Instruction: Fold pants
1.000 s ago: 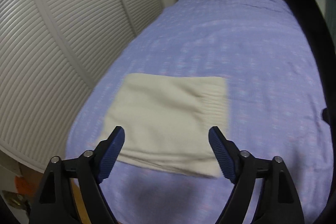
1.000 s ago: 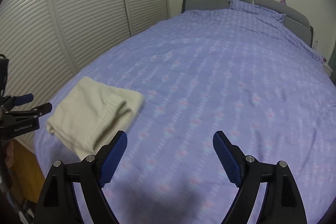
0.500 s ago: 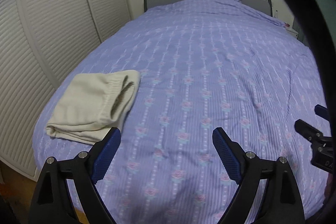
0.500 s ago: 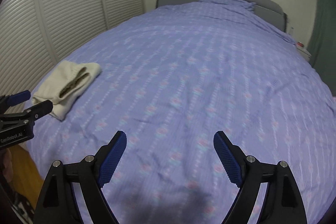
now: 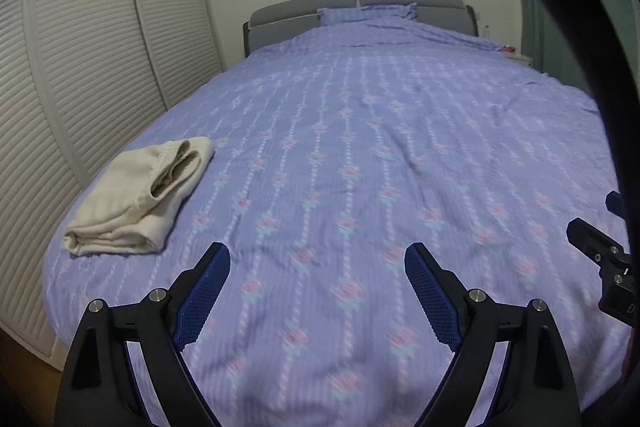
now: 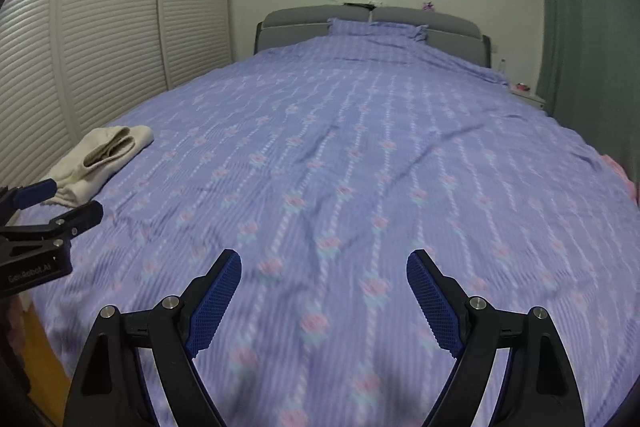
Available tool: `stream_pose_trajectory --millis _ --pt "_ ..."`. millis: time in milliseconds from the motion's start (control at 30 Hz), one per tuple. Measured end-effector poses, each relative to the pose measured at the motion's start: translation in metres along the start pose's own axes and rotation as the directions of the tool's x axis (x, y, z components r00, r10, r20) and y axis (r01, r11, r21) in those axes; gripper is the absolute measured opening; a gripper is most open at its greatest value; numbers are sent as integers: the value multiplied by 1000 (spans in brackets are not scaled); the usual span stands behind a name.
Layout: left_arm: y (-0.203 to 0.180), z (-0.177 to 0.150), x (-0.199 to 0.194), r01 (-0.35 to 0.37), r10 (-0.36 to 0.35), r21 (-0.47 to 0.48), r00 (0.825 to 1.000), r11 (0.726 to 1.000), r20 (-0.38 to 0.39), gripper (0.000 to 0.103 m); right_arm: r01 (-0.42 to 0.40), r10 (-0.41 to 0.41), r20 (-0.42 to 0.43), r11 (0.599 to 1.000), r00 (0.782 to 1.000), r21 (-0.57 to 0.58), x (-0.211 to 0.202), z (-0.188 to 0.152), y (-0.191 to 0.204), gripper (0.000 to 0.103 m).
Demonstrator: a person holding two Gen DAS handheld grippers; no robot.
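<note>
The cream pants [image 5: 140, 193] lie folded into a thick rectangle near the left edge of the bed [image 5: 360, 155], waistband opening facing right. In the right wrist view the pants [image 6: 100, 159] sit far left. My left gripper [image 5: 318, 259] hovers open over bare purple cover, to the right of and nearer than the pants, holding nothing. My right gripper [image 6: 324, 267] is open over the middle of the bed, nothing between its fingers. The left gripper [image 6: 48, 203] shows at the right wrist view's left edge, beside the pants.
White louvred wardrobe doors [image 5: 80, 59] run along the bed's left side. A grey headboard [image 6: 372, 23] and purple pillow [image 6: 376, 27] stand at the far end, a green curtain [image 6: 580, 27] at the right. Wooden floor [image 6: 40, 359] shows at the bed's near left corner.
Both grippers swung right, away from the folded pants, which slid from centre to the far left of the left wrist view. The pants stay on the bed, and both grippers remain open.
</note>
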State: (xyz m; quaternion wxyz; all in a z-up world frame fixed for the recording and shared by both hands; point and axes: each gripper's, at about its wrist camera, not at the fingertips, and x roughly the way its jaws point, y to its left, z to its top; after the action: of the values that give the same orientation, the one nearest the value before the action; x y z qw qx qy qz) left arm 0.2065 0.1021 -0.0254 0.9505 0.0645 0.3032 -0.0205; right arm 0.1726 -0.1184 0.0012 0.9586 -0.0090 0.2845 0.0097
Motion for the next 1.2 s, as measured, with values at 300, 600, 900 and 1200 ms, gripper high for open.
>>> stream_pose_trajectory --millis 300,600,900,1200 --pt "-28 -13 -66 15 -16 27 999 1000 49 96 39 -40 66 999 997 13 -73 -19 -23 86" --pt "-43 -21 -122 46 -51 51 993 998 103 97 50 -56 106 997 993 58 -126 -32 -38 86" --pt "-51 -26 -154 73 -81 59 985 996 149 103 52 -61 129 996 990 74 -158 -41 -49 86" --pt "-61 -30 -165 88 -99 71 981 994 165 103 55 -68 140 994 988 91 -171 -43 -62 86"
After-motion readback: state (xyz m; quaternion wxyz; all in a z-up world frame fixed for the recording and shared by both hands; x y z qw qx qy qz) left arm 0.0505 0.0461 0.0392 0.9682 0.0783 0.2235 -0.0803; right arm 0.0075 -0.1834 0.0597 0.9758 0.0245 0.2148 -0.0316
